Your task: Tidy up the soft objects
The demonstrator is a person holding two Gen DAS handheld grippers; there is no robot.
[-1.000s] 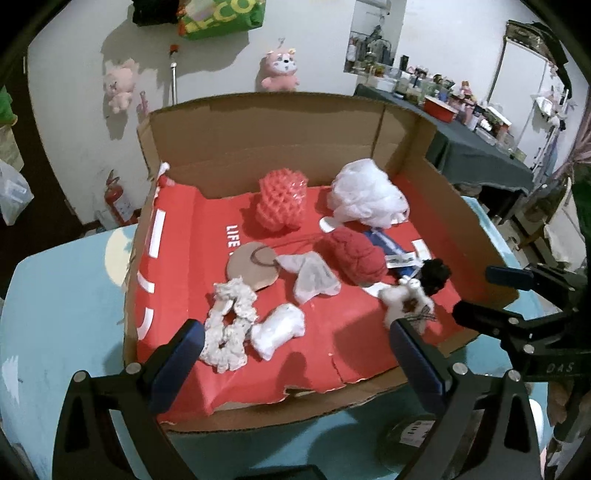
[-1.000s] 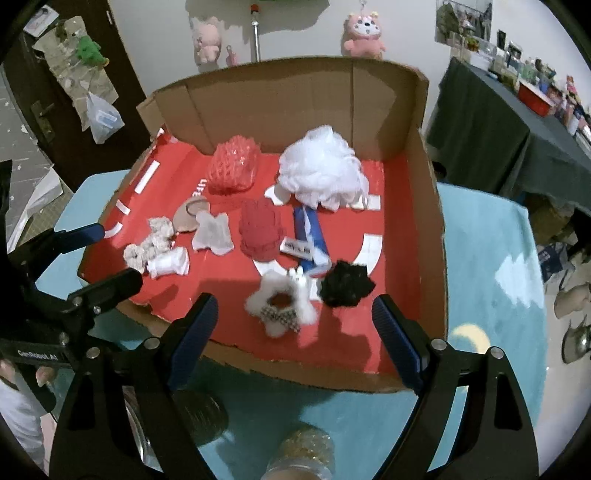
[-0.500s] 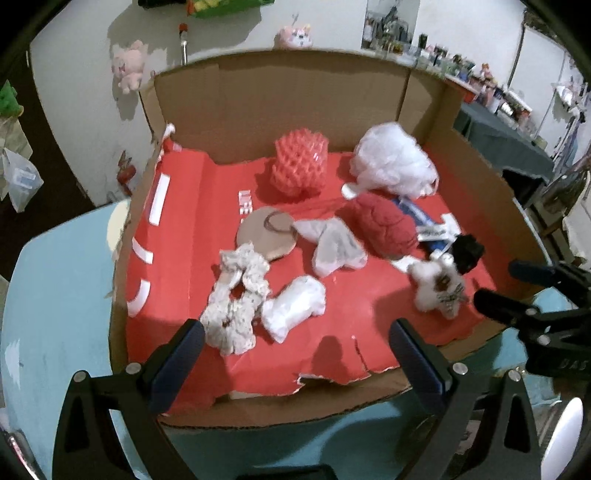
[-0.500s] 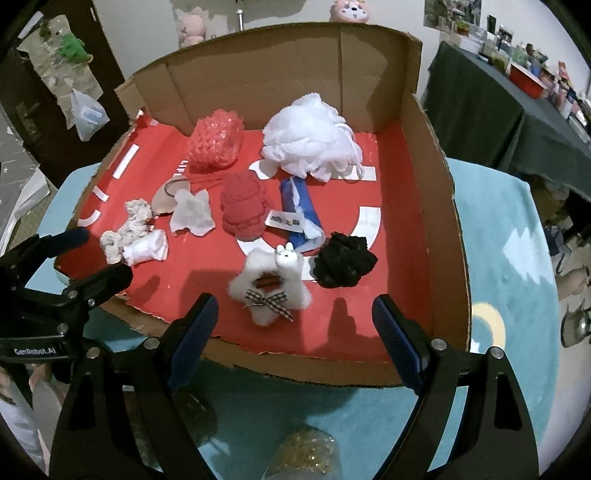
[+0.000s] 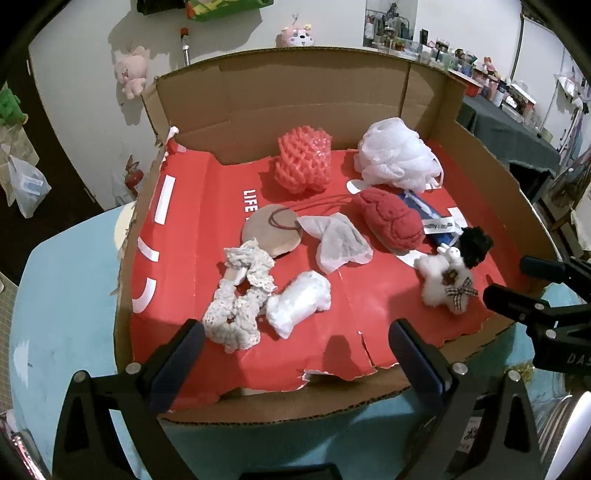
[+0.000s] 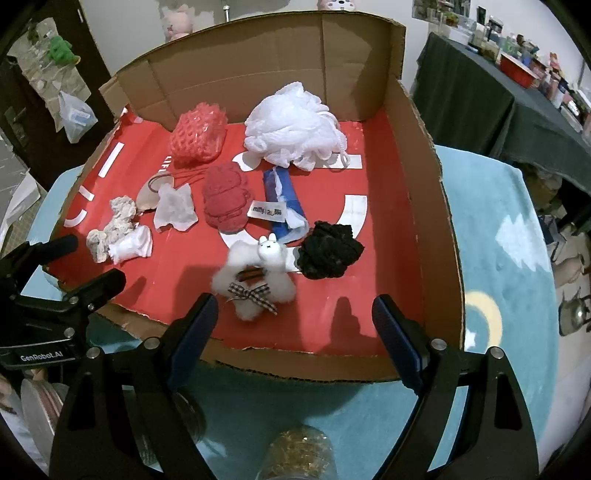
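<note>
Your left gripper [image 5: 291, 354] and right gripper [image 6: 295, 328] both gape wide, empty. The fluffy white bow-tied scrunchie [image 6: 255, 280] sits centre frame in the red-lined cardboard box [image 6: 424, 184]

A pink plush toy [image 5: 127, 72] hangs on the white wall in the upper left of the left wrist view, and another plush [image 5: 295, 35] shows at the top centre. A dark table [image 6: 491, 107] full of small items stands at the upper right of the right wrist view. A white plastic bag [image 6: 75, 116] hangs at the left. A glass jar [image 6: 295, 458] is at the bottom edge.
</note>
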